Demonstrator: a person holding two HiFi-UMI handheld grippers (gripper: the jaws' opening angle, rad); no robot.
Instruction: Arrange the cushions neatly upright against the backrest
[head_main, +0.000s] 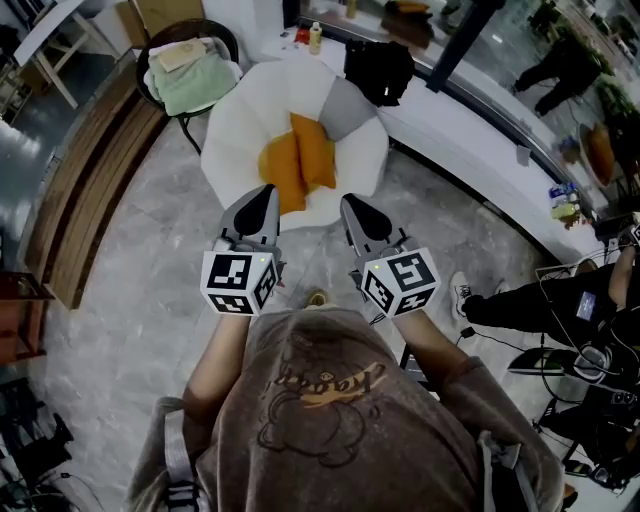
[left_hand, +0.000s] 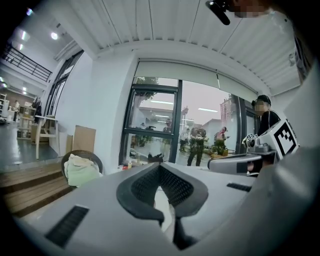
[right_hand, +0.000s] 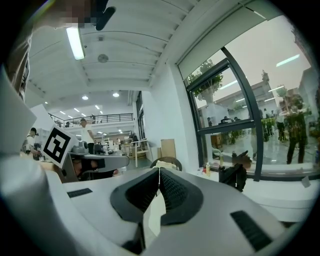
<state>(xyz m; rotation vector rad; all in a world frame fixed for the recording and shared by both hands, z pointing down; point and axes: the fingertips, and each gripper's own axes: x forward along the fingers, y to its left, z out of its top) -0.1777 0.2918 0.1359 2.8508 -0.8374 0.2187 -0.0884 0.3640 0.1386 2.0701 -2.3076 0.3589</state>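
Note:
In the head view a white petal-shaped chair (head_main: 240, 130) stands ahead on the grey floor. Two orange cushions lie side by side in its seat, the left one (head_main: 281, 175) lower and the right one (head_main: 317, 150) overlapping it. A grey cushion (head_main: 346, 106) rests against the backrest at the rear right. My left gripper (head_main: 266, 192) and right gripper (head_main: 349, 204) are both shut and empty, held side by side just short of the chair's front edge. In both gripper views the jaws, left gripper (left_hand: 160, 165) and right gripper (right_hand: 159, 170), hide the cushions.
A round dark chair with green and white cloths (head_main: 188, 78) stands to the left rear. A black bag (head_main: 379, 69) lies on the long white ledge (head_main: 470, 140) by the window, a small bottle (head_main: 316, 37) beside it. Wooden steps (head_main: 90, 190) run at left. A person (head_main: 545, 305) sits at right among cables.

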